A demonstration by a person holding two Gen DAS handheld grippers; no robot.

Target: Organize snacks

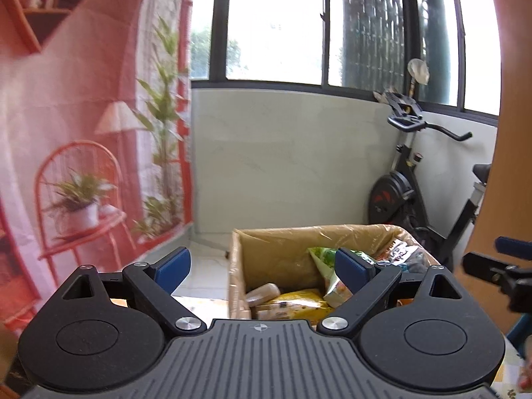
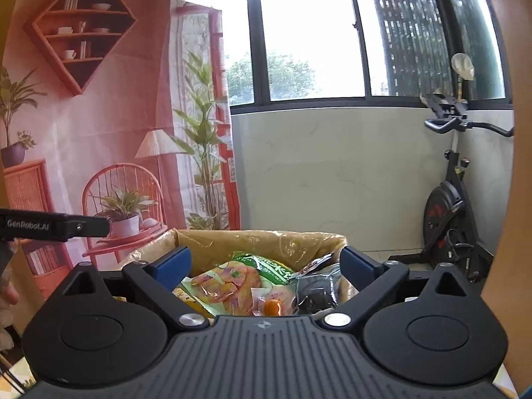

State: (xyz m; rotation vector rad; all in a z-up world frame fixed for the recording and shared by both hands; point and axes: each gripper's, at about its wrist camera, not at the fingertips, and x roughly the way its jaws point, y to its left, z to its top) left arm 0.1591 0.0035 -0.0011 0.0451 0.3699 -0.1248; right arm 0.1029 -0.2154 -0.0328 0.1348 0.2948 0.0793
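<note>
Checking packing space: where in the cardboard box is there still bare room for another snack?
In the left wrist view, the cardboard box shows free room along its far wall, behind the yellow packet. The side with the green bag is piled high. The right wrist view shows packets packed tight around the orange candy. Both grippers, left and right, are open.

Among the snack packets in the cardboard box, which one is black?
The black packet at the right side of the cardboard box, next to the green packet. The others are green, yellow, or pink and orange.
</note>
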